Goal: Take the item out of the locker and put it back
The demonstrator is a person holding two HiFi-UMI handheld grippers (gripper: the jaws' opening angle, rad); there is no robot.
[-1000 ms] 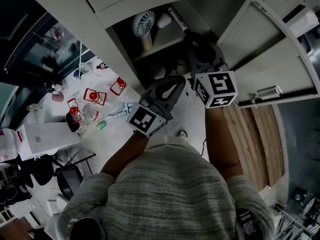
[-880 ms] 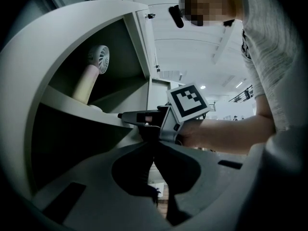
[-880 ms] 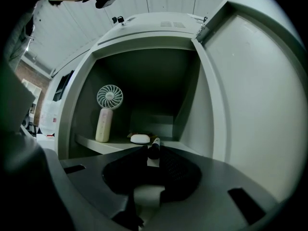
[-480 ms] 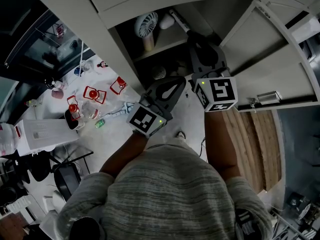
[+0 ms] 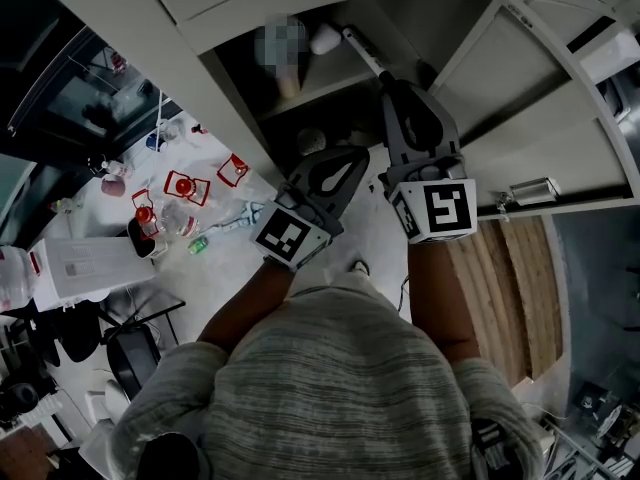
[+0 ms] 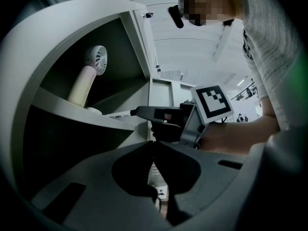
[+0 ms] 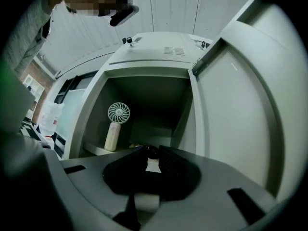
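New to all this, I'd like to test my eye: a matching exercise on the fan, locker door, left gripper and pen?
Things: 1 fan; 2 locker door; 3 left gripper; 4 pen.
States: A swung open; B jaws together, empty; C upright on the shelf; D in the right gripper.
Pairs: 1C, 2A, 3B, 4D.
The right gripper's jaws have just been closing, pen between them.

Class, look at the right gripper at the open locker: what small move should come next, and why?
Probably draw the right gripper straight back out. Its fingers have just been closing and now pinch the marker pen at the locker shelf, clear of the handheld fan.
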